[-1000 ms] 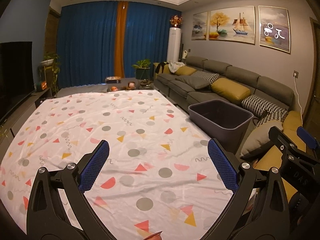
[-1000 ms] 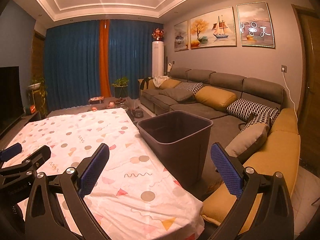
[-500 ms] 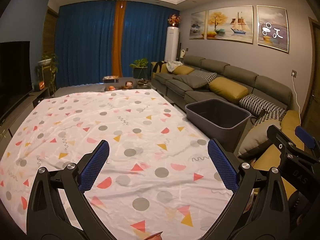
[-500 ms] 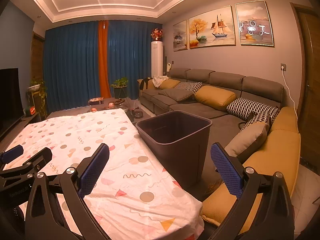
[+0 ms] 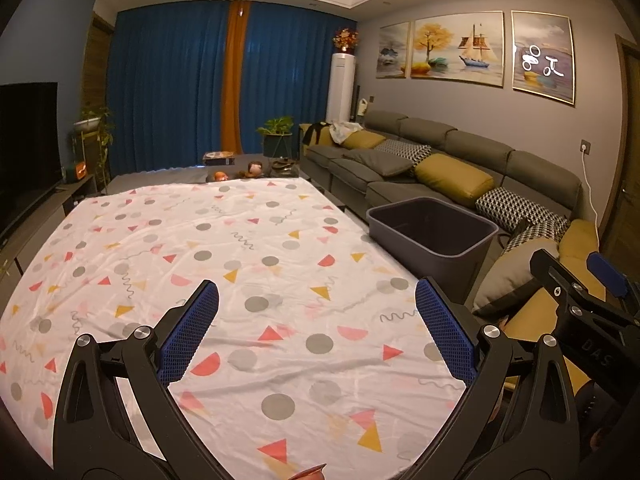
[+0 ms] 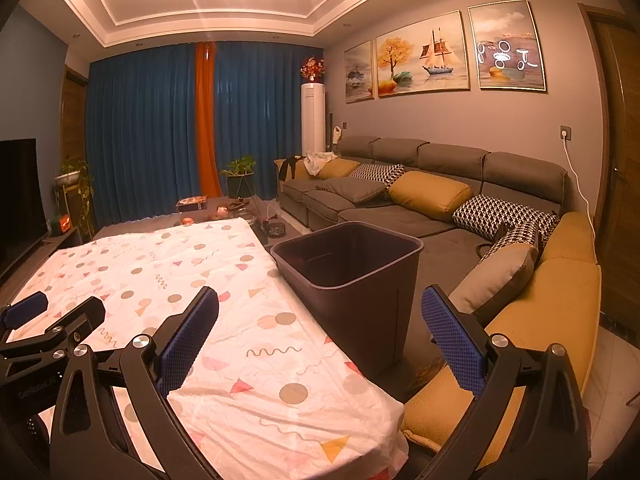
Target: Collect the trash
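Note:
A dark grey trash bin [image 5: 432, 240] stands on the floor between the table's right edge and the sofa; it also shows in the right wrist view [image 6: 352, 276], and what I see of its inside is bare. My left gripper [image 5: 316, 328] is open and empty above the table's patterned cloth [image 5: 240, 248]. My right gripper [image 6: 320, 336] is open and empty over the table's near right corner, close to the bin. A small brownish rim [image 5: 308, 472] pokes in at the bottom edge of the left wrist view; I cannot tell what it is.
A grey sectional sofa [image 6: 420, 208] with yellow and patterned cushions runs along the right wall. A TV [image 5: 24, 140] and low cabinet stand at left. Small items and a plant [image 5: 276, 136] sit beyond the table's far end. Blue curtains close the back.
Both grippers have drifted slightly; the views rose and tilted a little, so bin and table sit lower in frame. Both stay open and empty.

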The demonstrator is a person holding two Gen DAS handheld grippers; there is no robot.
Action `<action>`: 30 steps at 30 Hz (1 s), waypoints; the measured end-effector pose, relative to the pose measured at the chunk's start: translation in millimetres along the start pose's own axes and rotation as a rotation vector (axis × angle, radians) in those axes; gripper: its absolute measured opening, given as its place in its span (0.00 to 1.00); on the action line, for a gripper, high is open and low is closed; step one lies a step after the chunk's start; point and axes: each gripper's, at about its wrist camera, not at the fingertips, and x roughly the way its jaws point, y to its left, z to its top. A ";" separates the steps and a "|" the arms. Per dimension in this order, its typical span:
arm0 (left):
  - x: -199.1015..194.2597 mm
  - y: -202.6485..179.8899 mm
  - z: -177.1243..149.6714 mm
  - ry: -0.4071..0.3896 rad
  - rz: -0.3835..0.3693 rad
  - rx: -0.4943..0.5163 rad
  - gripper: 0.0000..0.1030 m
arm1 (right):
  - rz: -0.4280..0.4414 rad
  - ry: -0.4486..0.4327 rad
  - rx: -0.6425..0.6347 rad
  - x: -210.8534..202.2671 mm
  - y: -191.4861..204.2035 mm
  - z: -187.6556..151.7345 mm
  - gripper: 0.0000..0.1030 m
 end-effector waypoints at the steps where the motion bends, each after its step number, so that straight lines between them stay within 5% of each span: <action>1: 0.1 -0.1 0.0 0.000 0.000 0.001 0.94 | 0.001 0.000 0.000 0.0 0.1 0.1 0.95; 30: 0.6 -3.1 -3.9 0.005 -0.006 -0.001 0.94 | 0.000 0.002 0.004 0.3 0.2 0.1 0.95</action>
